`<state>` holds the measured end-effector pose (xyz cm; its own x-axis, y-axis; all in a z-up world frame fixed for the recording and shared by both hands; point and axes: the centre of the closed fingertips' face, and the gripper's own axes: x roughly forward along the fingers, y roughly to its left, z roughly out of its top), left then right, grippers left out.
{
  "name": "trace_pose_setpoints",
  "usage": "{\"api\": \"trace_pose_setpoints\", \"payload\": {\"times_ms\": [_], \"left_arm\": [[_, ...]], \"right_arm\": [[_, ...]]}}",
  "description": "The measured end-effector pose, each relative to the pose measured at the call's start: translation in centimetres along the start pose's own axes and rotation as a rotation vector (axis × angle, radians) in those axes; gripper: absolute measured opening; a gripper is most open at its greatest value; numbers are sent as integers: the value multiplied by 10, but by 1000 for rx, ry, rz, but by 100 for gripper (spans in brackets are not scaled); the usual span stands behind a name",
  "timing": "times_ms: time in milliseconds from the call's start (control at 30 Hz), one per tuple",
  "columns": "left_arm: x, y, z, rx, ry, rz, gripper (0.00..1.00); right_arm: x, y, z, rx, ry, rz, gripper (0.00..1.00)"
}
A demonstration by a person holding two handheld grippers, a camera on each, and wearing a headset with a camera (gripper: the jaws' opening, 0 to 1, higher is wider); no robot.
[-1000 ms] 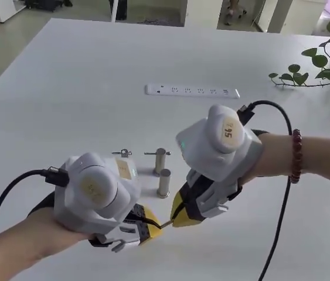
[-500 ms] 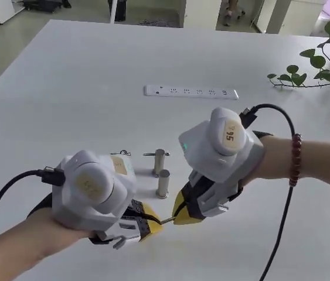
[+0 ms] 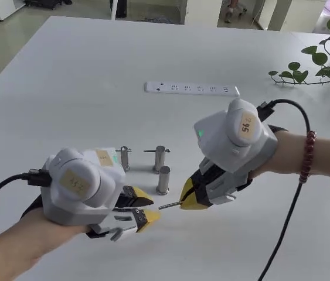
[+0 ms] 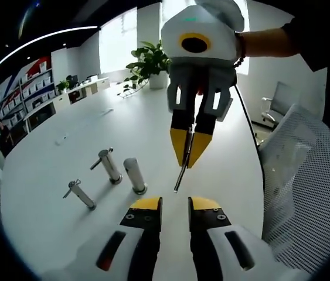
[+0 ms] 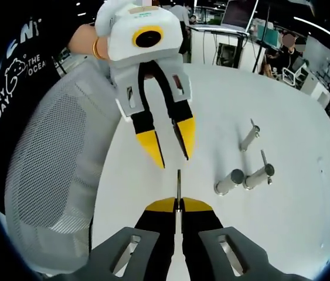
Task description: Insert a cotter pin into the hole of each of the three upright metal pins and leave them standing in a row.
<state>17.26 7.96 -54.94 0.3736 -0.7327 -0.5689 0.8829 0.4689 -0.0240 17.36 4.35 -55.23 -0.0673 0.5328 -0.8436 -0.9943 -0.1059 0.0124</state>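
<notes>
Item: cotter pin [image 3: 169, 205], pinched by one end in the pressed-together right gripper [image 3: 183, 202], tip projected toward the spread left gripper [image 3: 151, 208], bare metal pin [image 3: 163, 180] standing just beyond; risk noted: thin pin twisted or dropped if nudged off-axis.

I count three pins [image 3: 163, 180] on one counter [image 3: 65, 76], and three cotter pins [image 3: 169, 205]: two sit through pins, one does not. Two grippers: left gripper [image 3: 149, 208], right gripper [image 3: 184, 201]. One power strip [image 3: 191, 89], one plant [image 3: 323, 58].
</notes>
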Motion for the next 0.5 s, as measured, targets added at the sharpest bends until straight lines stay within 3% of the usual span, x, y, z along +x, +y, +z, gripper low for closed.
{"api": "trace_pose_setpoints", "payload": {"times_ms": [100, 200, 500], "left_arm": [[-1, 7, 2, -8, -32, 36, 19], [-1, 15, 4, -57, -69, 57, 21], [2, 31, 4, -107, -123, 119, 23]], "right_arm": [[-3, -6, -5, 19, -5, -22, 0], [-5, -11, -8, 34, -14, -40, 0], [-18, -30, -17, 102, -49, -99, 0]]}}
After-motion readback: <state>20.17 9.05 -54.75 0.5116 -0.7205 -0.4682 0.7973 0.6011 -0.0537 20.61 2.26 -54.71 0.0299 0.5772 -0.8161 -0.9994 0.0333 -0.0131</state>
